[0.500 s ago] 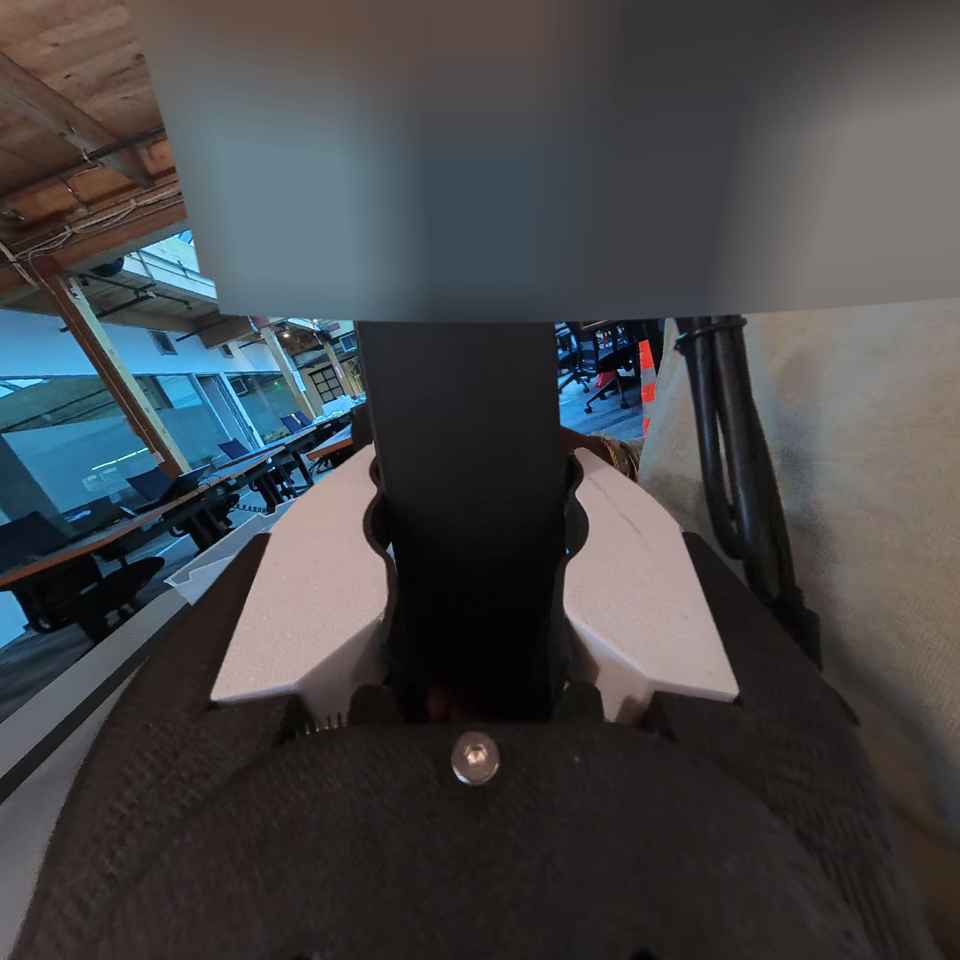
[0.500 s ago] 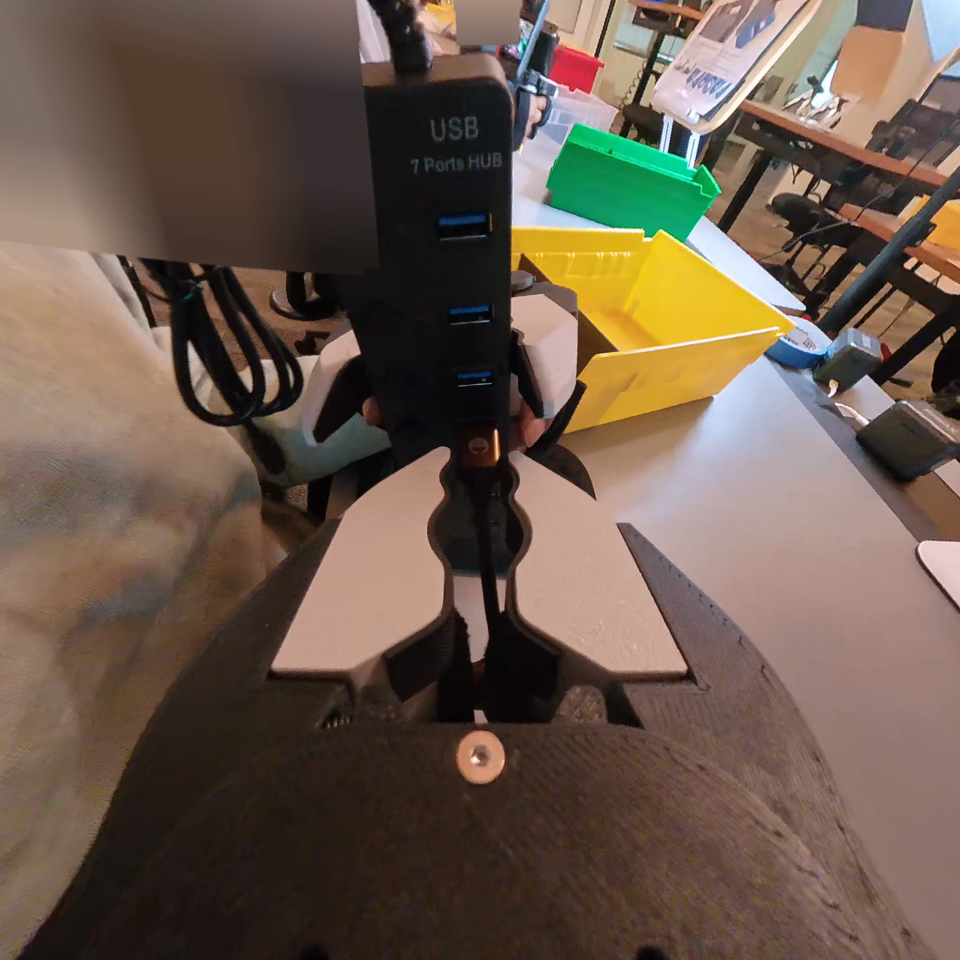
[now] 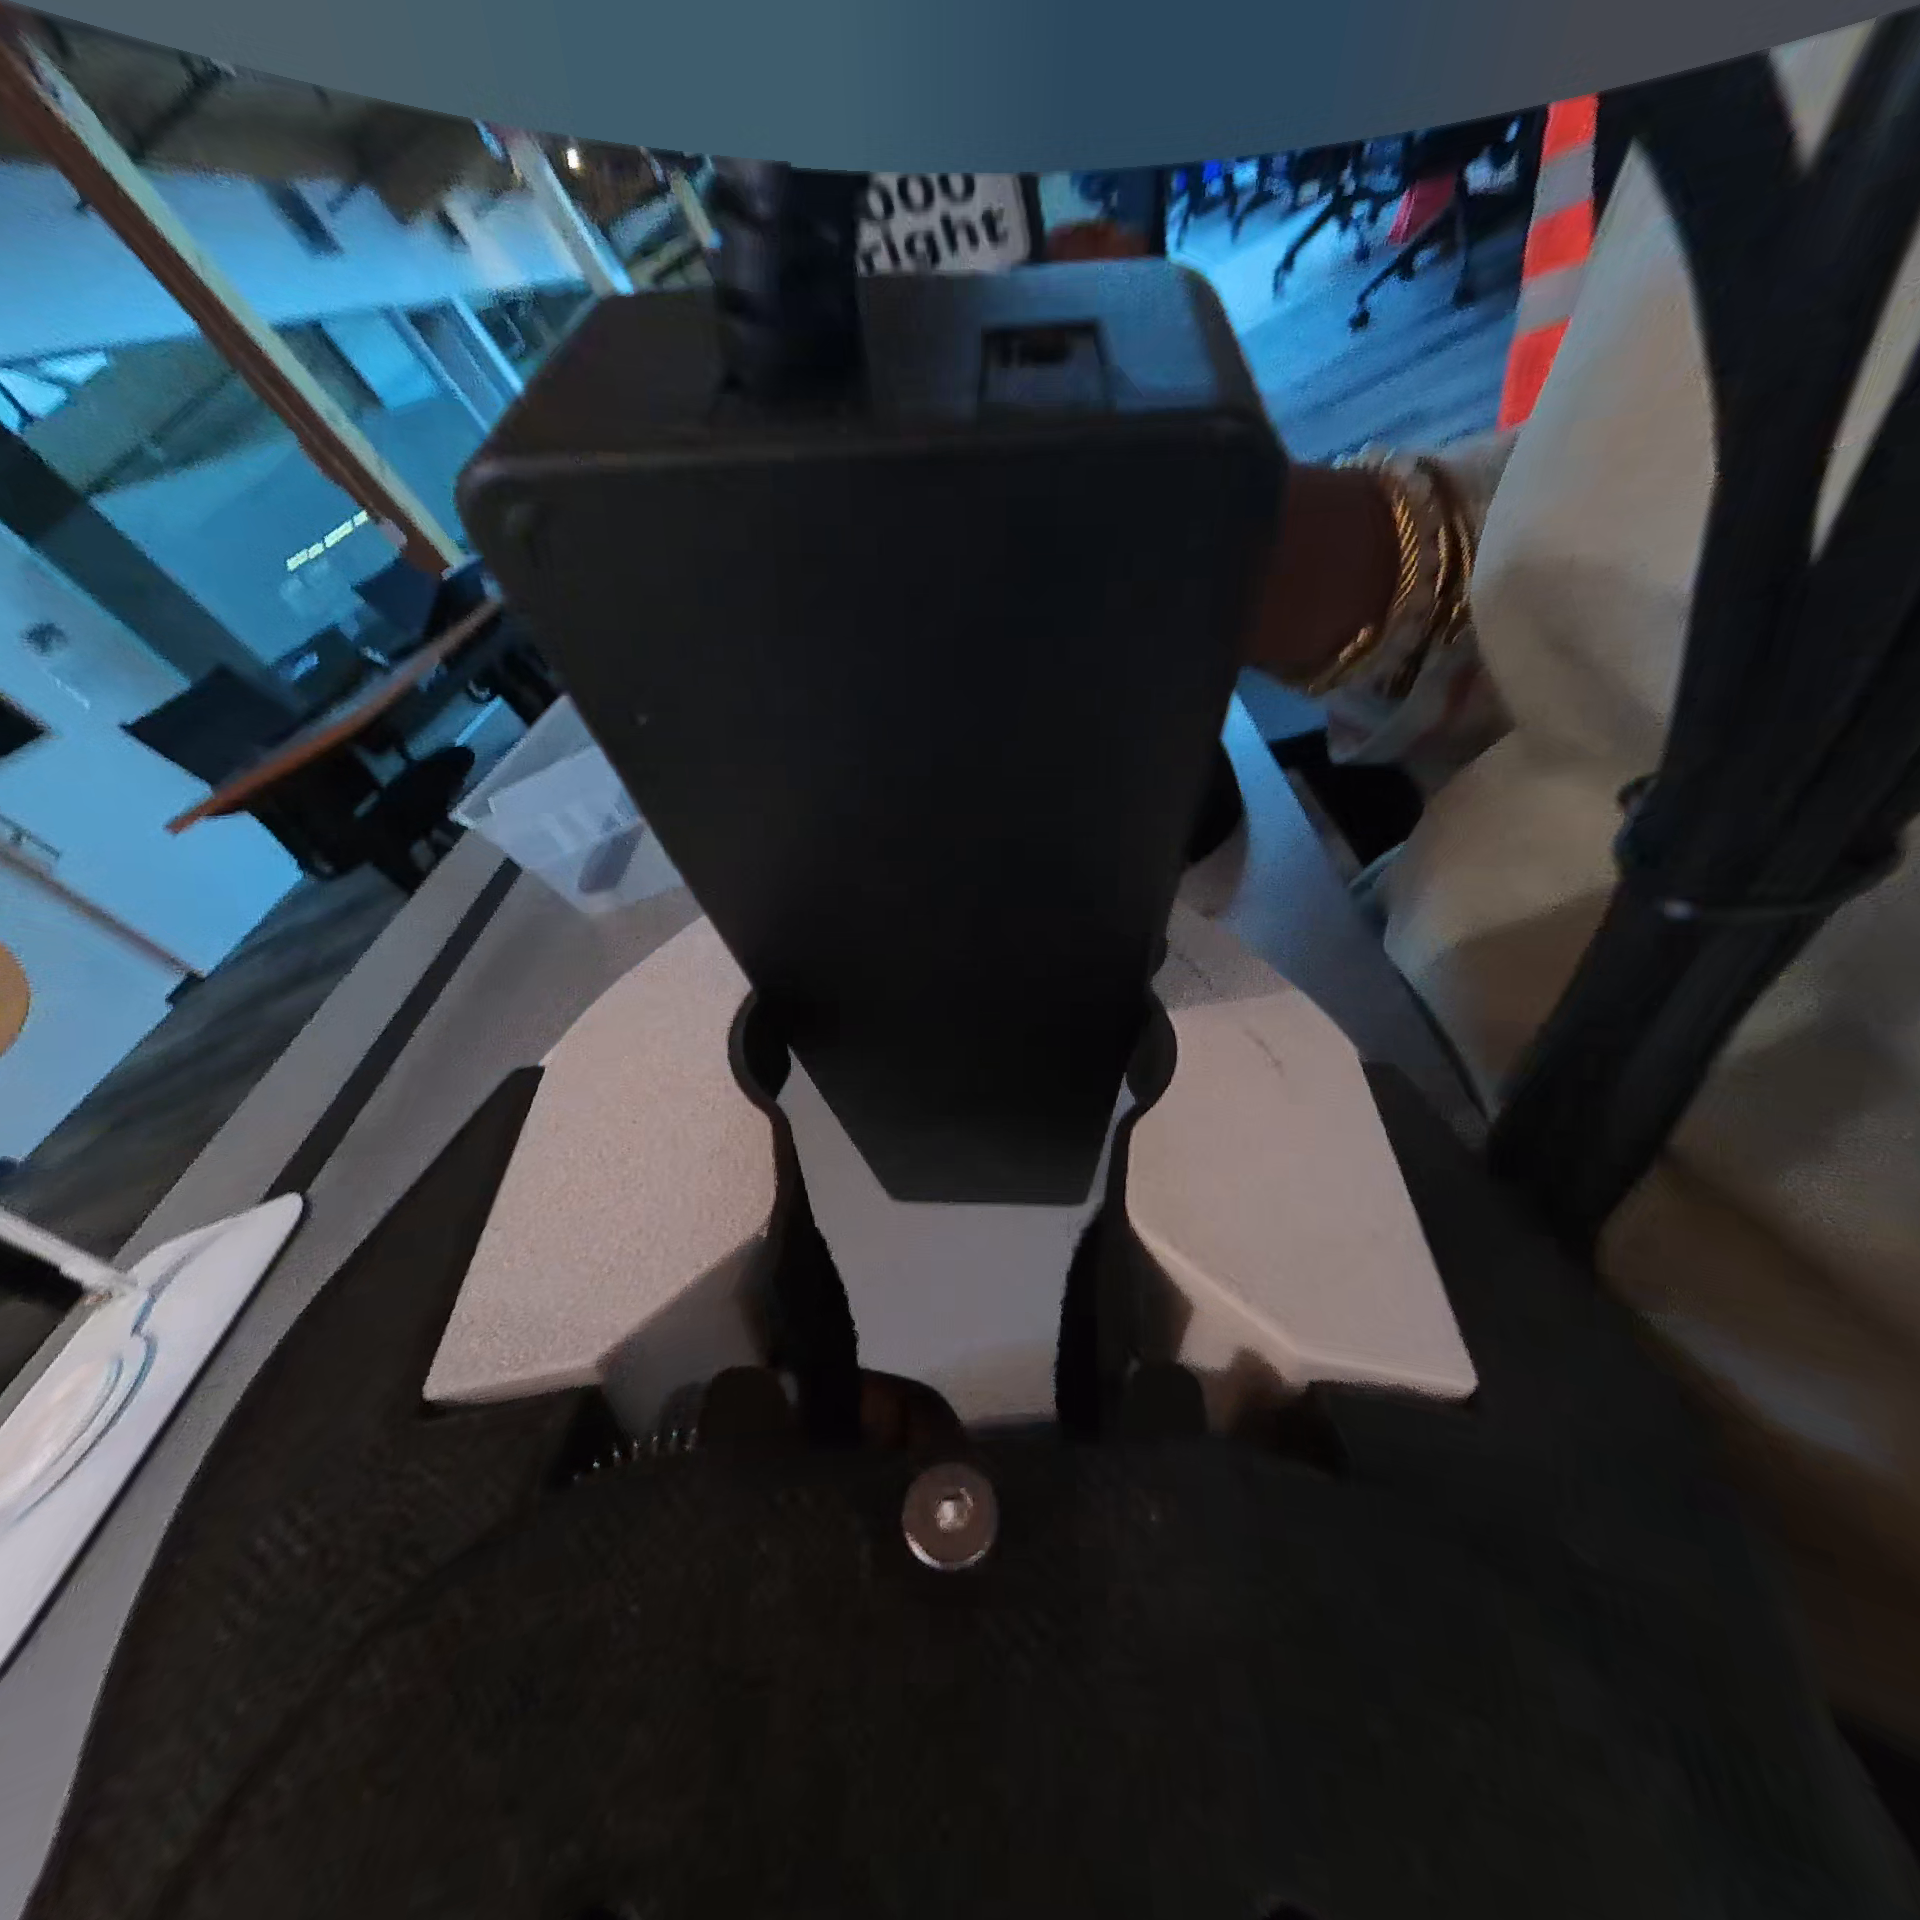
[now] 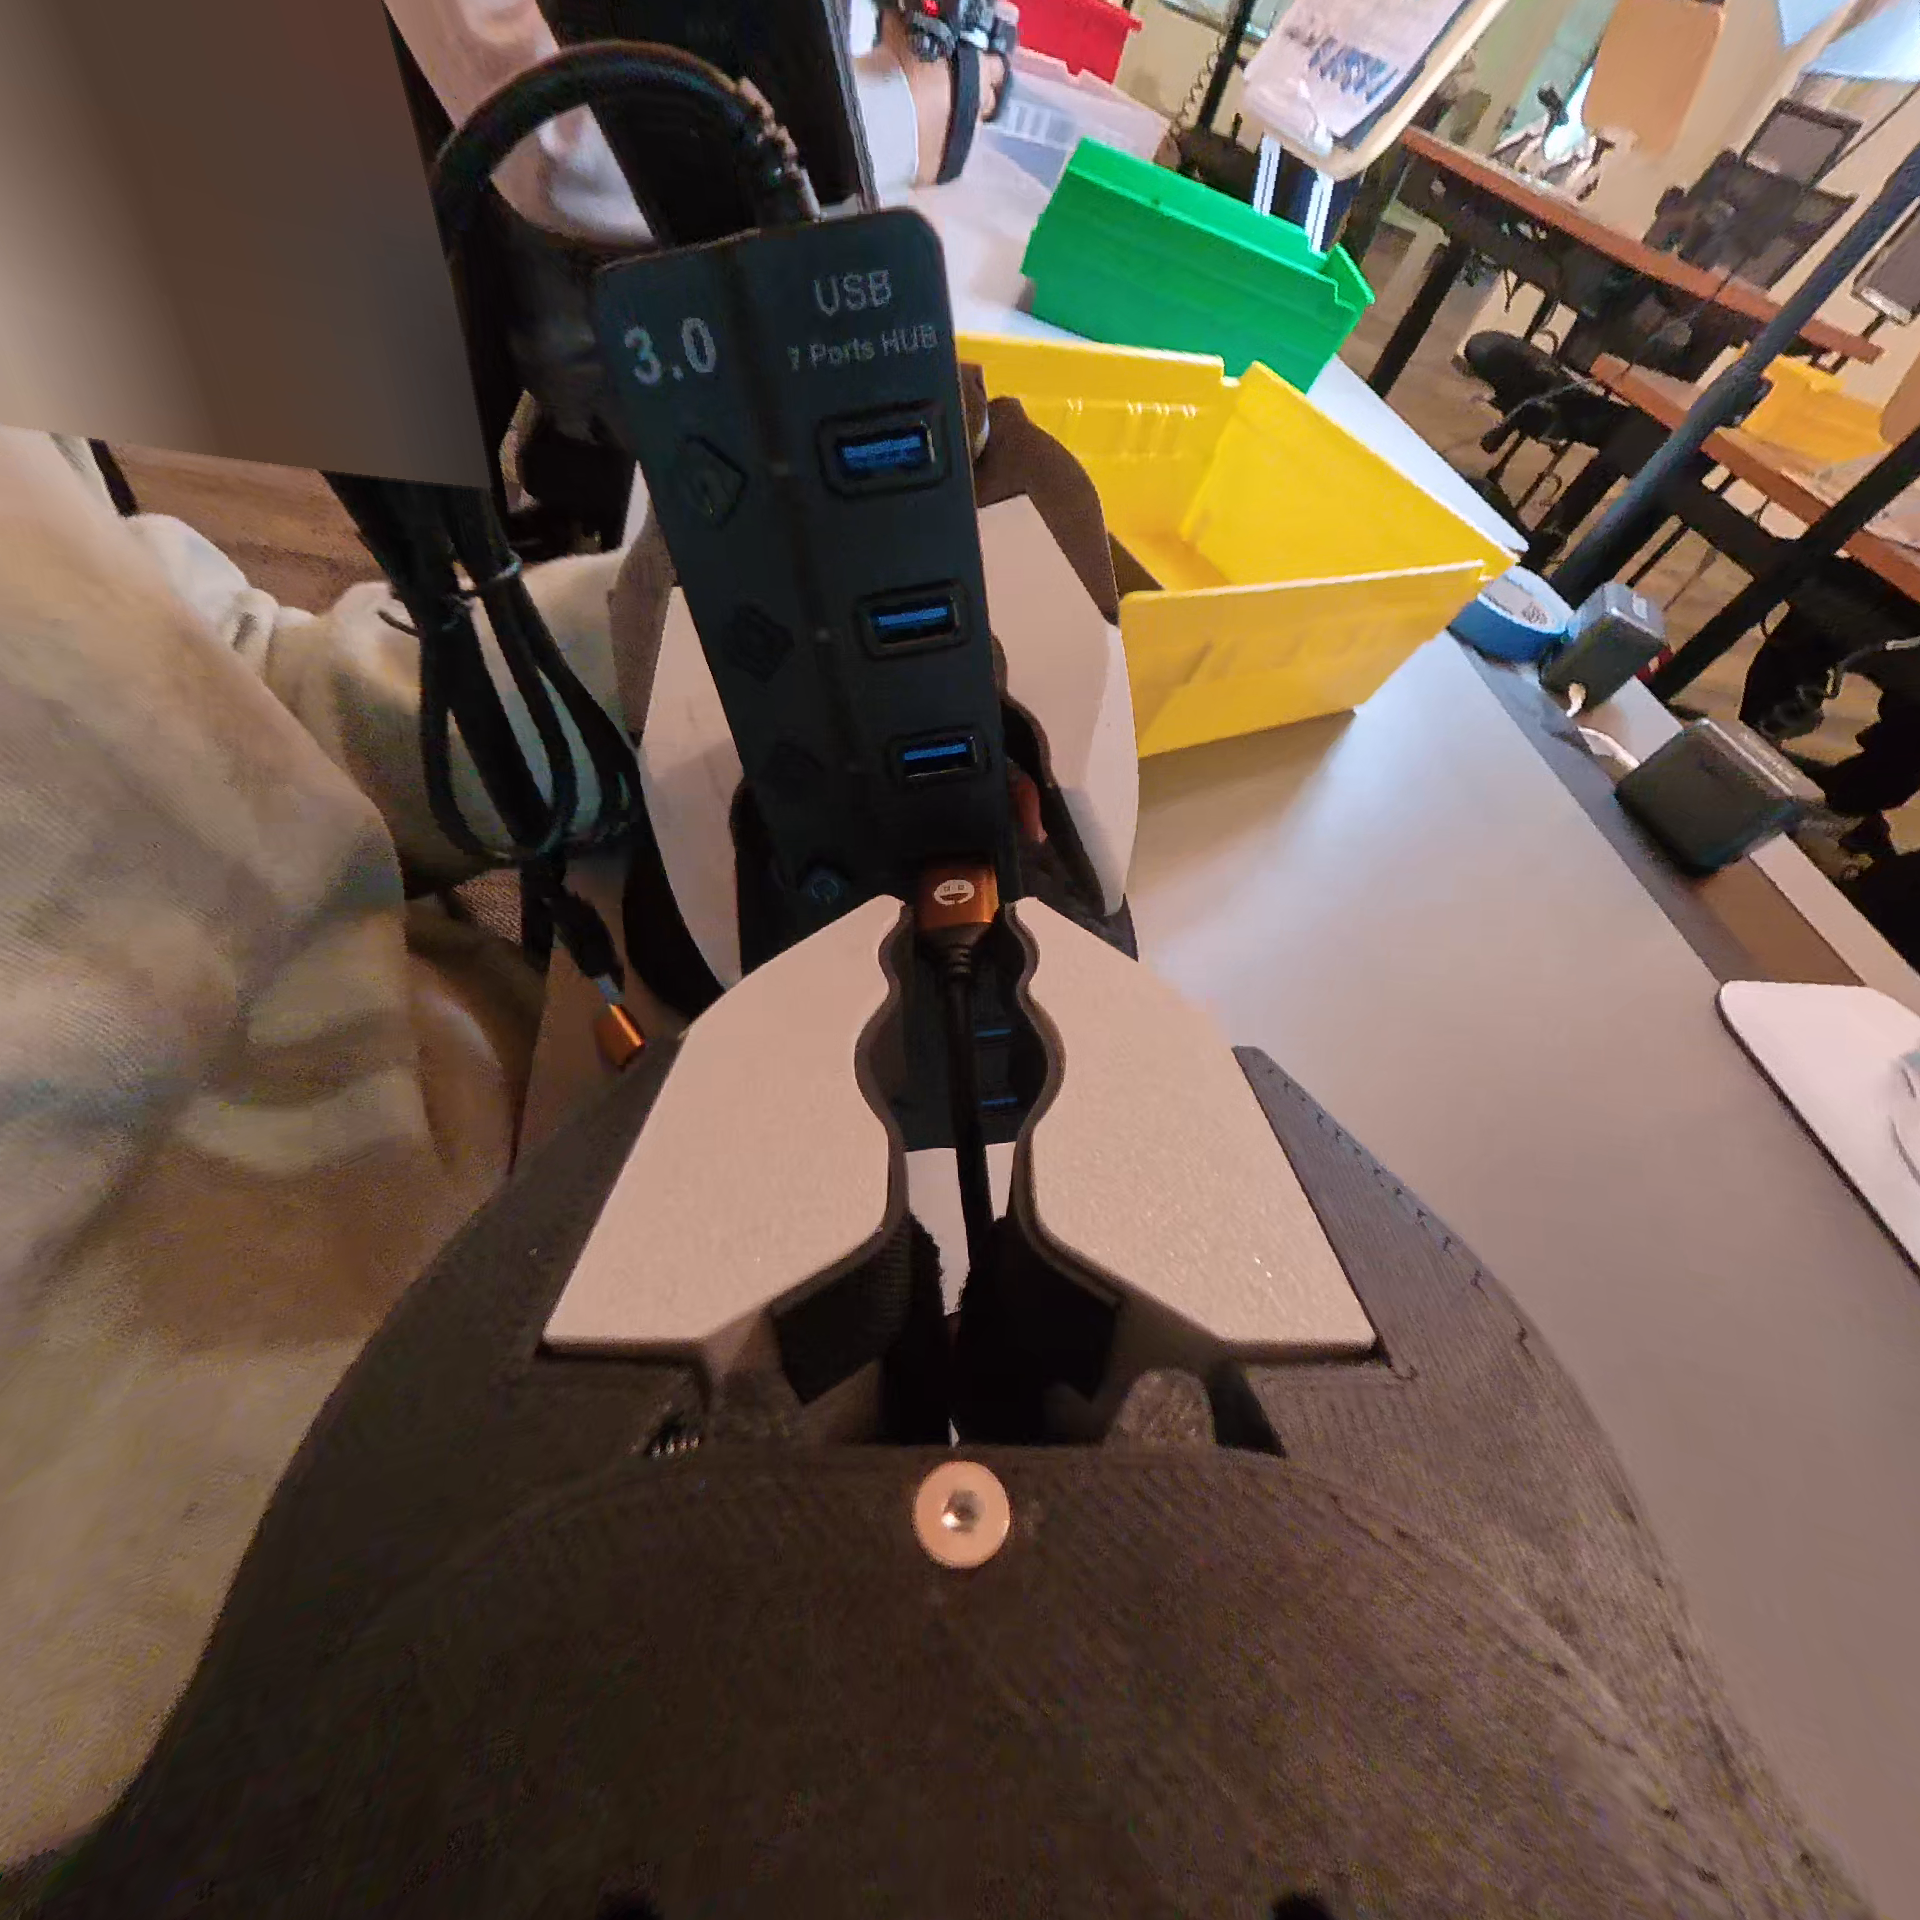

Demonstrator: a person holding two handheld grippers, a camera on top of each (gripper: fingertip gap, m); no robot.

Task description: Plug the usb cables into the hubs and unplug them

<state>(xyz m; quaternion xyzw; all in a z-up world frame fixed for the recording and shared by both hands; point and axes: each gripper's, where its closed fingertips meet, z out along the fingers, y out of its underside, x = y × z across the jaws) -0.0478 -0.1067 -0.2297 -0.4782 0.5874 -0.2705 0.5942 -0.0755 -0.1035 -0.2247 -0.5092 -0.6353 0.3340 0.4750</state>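
A black USB hub (image 4: 831, 540) with blue ports stands upright above the table. My left gripper (image 3: 951, 1049) is shut on its lower end, and the left wrist view shows the hub's plain back (image 3: 883, 675). The left gripper's white fingers (image 4: 1060, 665) show behind the hub in the right wrist view. My right gripper (image 4: 956, 925) is shut on an orange USB plug (image 4: 958, 896), whose black cable runs back between the fingers. The plug's tip meets the hub's front at the fourth port down; I cannot tell how deep it sits.
A coiled black cable (image 4: 520, 675) with a second orange plug (image 4: 620, 1034) hangs at the left by a person's light garment. On the grey table (image 4: 1403, 935) stand a yellow bin (image 4: 1299, 582), a green bin (image 4: 1174, 260), a blue tape roll (image 4: 1512, 618) and a dark box (image 4: 1704, 800).
The hub has tilted: its top end now shows in the left wrist view and its side face in the right wrist view. Both grips are unchanged.
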